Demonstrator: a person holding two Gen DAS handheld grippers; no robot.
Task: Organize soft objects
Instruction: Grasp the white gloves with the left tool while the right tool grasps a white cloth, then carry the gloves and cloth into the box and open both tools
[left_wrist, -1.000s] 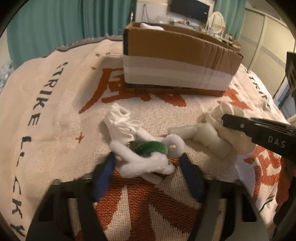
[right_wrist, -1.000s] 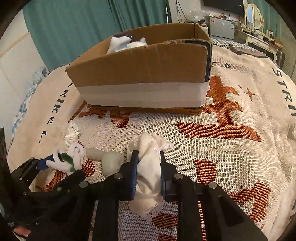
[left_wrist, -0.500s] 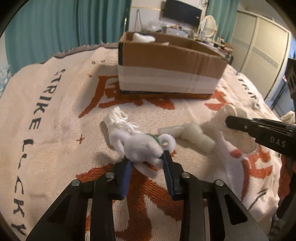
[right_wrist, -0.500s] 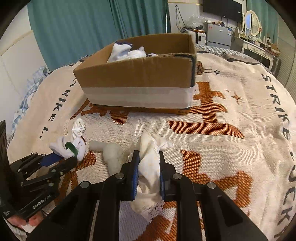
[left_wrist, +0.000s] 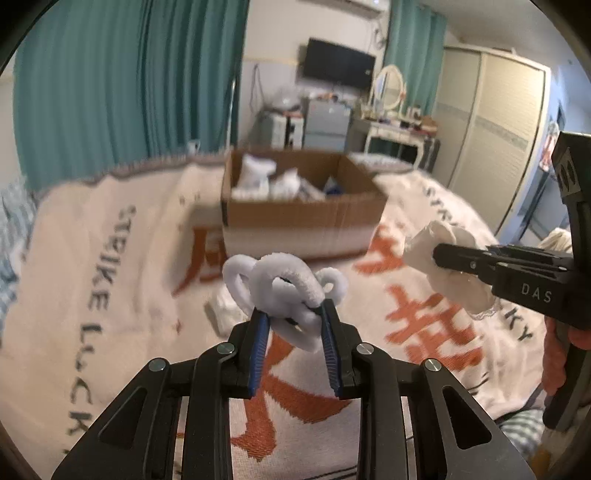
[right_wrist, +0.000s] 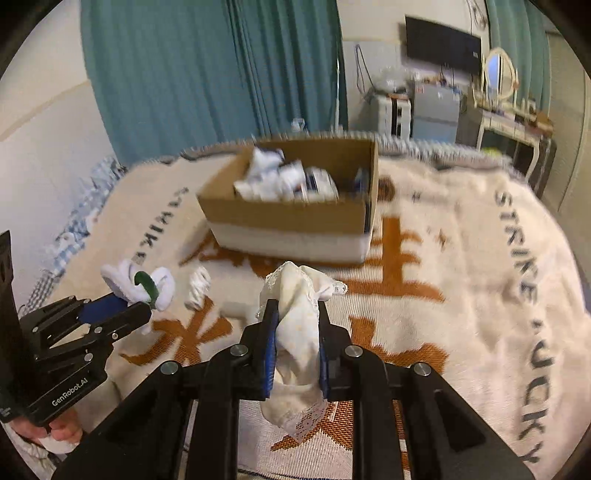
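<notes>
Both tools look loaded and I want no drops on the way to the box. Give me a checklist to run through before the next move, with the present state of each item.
1. Left tool shut on the fuzzy white toy: ok, pads pinch its lower loops.
2. Right tool shut on the cream lace cloth: ok, though a long tail hangs below the pads.
3. Both loads lifted off the blanket: ok.
4. Cardboard box open on top: ok.
5. Room left in the box: cannot tell; white items already fill much of it, and the view is blurred.
6. Pieces left on the blanket, white bundle: not ok, still to be collected.
</notes>
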